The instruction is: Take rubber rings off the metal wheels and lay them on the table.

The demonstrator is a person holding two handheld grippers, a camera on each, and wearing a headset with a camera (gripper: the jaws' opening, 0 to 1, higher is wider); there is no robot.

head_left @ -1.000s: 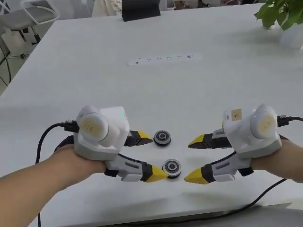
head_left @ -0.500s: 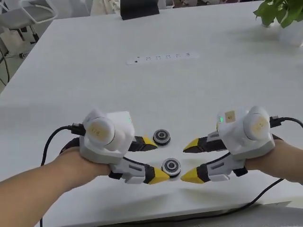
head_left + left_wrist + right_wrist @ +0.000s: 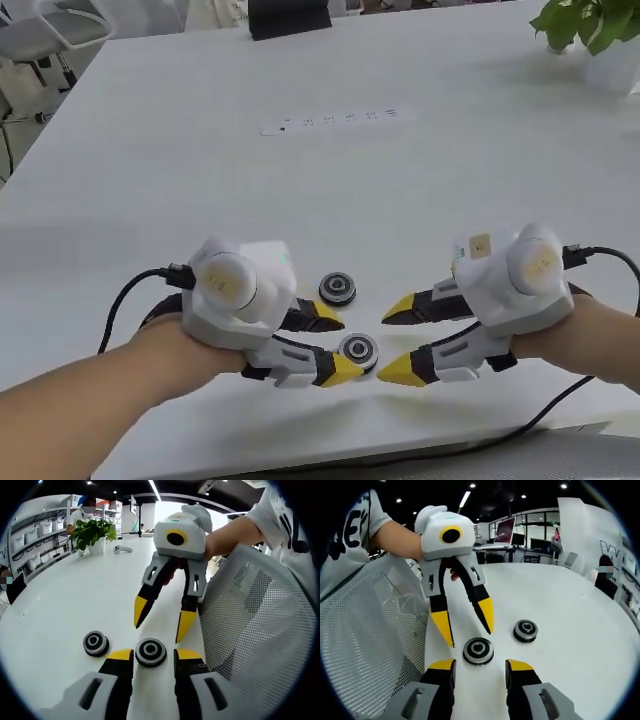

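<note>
Two metal wheels with black rubber rings lie flat on the white table (image 3: 200,180): a near wheel (image 3: 358,350) close to the front edge and a far wheel (image 3: 338,288) just behind it. My left gripper (image 3: 346,346) is open, and its yellow tips flank the near wheel (image 3: 151,652) with small gaps either side. From the opposite side my right gripper (image 3: 383,348) points at the same wheel (image 3: 478,651), also open, tips just short of it. The far wheel (image 3: 95,643) (image 3: 525,630) lies untouched beside them. The two grippers face each other (image 3: 159,632) (image 3: 470,637).
A white power strip (image 3: 325,122) lies mid-table and a potted plant (image 3: 590,25) stands at the far right corner. A mesh chair (image 3: 250,620) sits right behind the table's front edge. Black cables trail from both grippers (image 3: 130,295).
Both grippers have closed in on the near wheel from left and right, narrowing the gap between their tips. The wheels have not moved.
</note>
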